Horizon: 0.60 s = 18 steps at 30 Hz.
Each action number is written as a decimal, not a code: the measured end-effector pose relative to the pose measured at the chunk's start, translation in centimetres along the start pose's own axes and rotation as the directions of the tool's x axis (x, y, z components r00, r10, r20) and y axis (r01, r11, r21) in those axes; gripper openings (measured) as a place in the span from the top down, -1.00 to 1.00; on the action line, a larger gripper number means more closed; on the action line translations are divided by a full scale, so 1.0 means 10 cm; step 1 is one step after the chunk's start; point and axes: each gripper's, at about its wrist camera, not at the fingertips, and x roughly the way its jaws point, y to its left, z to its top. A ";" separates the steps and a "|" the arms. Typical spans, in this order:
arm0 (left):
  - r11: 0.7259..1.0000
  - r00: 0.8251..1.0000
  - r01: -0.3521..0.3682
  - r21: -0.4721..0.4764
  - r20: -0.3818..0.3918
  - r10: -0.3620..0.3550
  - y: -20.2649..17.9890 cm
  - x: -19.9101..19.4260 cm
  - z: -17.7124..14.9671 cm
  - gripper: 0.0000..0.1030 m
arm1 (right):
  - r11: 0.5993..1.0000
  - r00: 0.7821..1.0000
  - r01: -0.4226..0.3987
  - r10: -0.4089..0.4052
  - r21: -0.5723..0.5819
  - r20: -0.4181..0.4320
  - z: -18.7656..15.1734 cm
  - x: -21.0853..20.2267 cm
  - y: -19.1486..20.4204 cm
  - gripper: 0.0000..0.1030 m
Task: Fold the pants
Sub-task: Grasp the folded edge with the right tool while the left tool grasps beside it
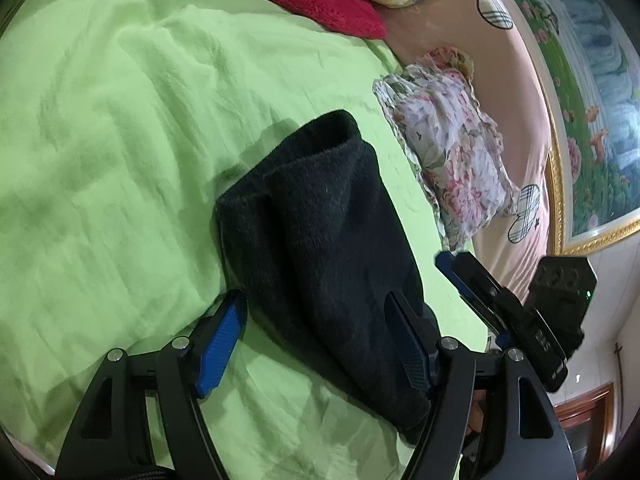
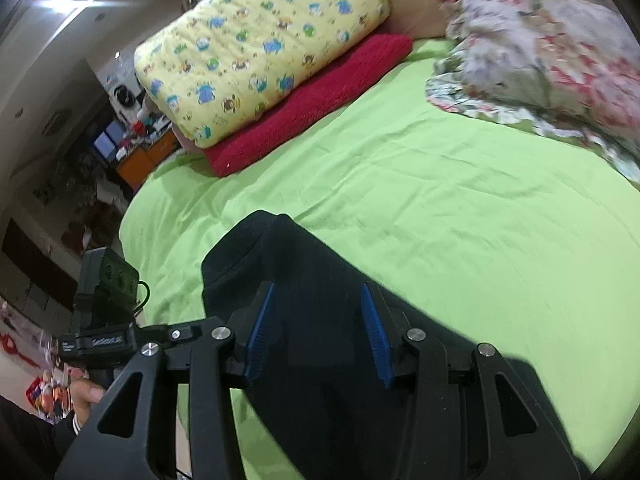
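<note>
The black pants (image 1: 320, 216) lie folded into a thick bundle on the green bedsheet (image 1: 120, 140). My left gripper (image 1: 316, 312) is open, its blue pads either side of the bundle's near end, just above it. The right gripper (image 1: 452, 264) shows at the right of the left wrist view, beside the bundle. In the right wrist view the pants (image 2: 304, 264) lie under my right gripper (image 2: 318, 304), which is open with nothing between its pads. The left gripper's body (image 2: 108, 280) shows at the left there.
A floral cloth (image 1: 448, 152) lies crumpled right of the pants on the sheet's edge. A red towel (image 2: 312, 100) with a yellow patterned quilt (image 2: 256, 48) on top sits at the far side. A framed picture (image 1: 592, 100) hangs on the wall.
</note>
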 end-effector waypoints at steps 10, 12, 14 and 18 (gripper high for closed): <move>0.999 1.000 -0.003 -0.037 0.023 0.004 0.00 0.03 0.01 -0.40 | 0.989 0.986 -0.089 0.071 -0.115 -0.148 0.39 0.50 0.12 0.11; 0.998 0.999 -0.006 -0.058 0.036 0.008 0.02 0.03 -0.01 -0.41 | 0.984 0.978 -0.110 0.082 -0.138 -0.190 0.47 0.61 0.14 0.11; 0.997 0.999 -0.009 -0.079 0.047 0.012 0.03 0.03 -0.01 -0.45 | 0.977 0.970 -0.111 0.067 -0.182 -0.234 0.54 0.75 0.17 0.11; 0.995 0.998 -0.023 -0.100 0.061 0.030 0.00 0.06 0.00 -0.54 | 0.967 0.948 -0.130 0.056 -0.221 -0.312 0.62 0.99 0.19 0.11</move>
